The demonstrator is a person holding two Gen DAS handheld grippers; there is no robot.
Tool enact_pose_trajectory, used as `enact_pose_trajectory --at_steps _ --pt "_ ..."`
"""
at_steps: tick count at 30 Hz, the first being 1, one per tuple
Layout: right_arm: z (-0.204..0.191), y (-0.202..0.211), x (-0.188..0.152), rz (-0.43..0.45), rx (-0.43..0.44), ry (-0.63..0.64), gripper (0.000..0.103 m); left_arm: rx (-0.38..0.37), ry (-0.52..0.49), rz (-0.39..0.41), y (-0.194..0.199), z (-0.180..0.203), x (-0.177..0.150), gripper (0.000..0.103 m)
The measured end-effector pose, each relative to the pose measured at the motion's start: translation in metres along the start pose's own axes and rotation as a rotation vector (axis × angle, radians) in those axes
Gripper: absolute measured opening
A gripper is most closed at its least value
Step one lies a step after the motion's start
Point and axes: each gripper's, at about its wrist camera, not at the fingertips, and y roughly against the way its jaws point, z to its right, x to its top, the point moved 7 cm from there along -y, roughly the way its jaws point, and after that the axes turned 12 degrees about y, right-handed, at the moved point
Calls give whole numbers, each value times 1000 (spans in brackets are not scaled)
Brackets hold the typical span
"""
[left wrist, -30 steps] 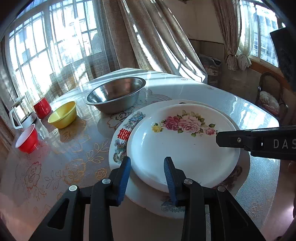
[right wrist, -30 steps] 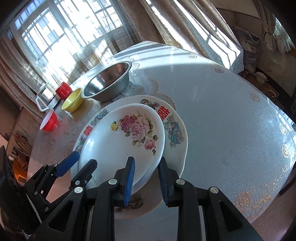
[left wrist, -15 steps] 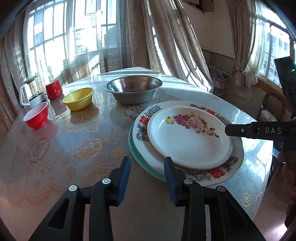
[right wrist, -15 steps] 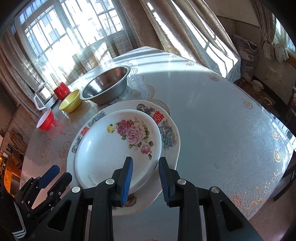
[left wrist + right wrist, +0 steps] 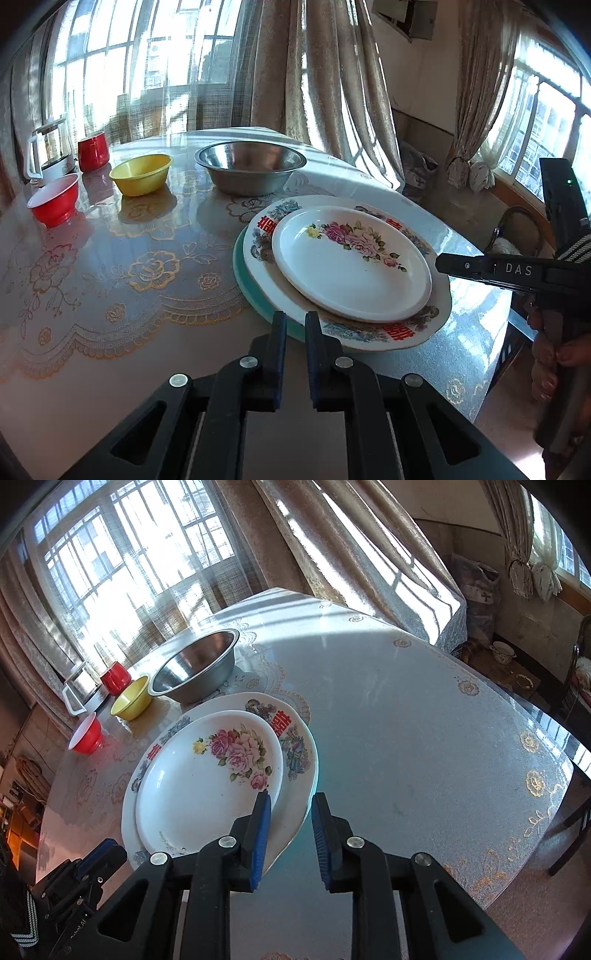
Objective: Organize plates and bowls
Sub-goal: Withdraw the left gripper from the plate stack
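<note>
The rose plate [image 5: 351, 262] sits on top of the big patterned plate [image 5: 424, 332], a teal plate [image 5: 255, 295] peeking out beneath, all stacked on the table [image 5: 110, 277]; the left gripper [image 5: 295, 326] is clenched on nothing, tips just short of the stack's near edge; the right gripper [image 5: 290, 808] is closing, the stack's rim under its gap but no pad pressing on it; the steel bowl [image 5: 251, 168], yellow bowl [image 5: 142, 179] and red bowl [image 5: 55, 199] wait beyond.
</note>
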Motion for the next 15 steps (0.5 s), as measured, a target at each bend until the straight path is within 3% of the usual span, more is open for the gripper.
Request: enact_pose_trajectory --at_steps 9,15 --pt "-6 -6 6 13 -1 33 14 8 -14 7 -6 3 8 7" --pt "-13 -11 12 9 26 30 17 -9 45 2 0 -8 18 9"
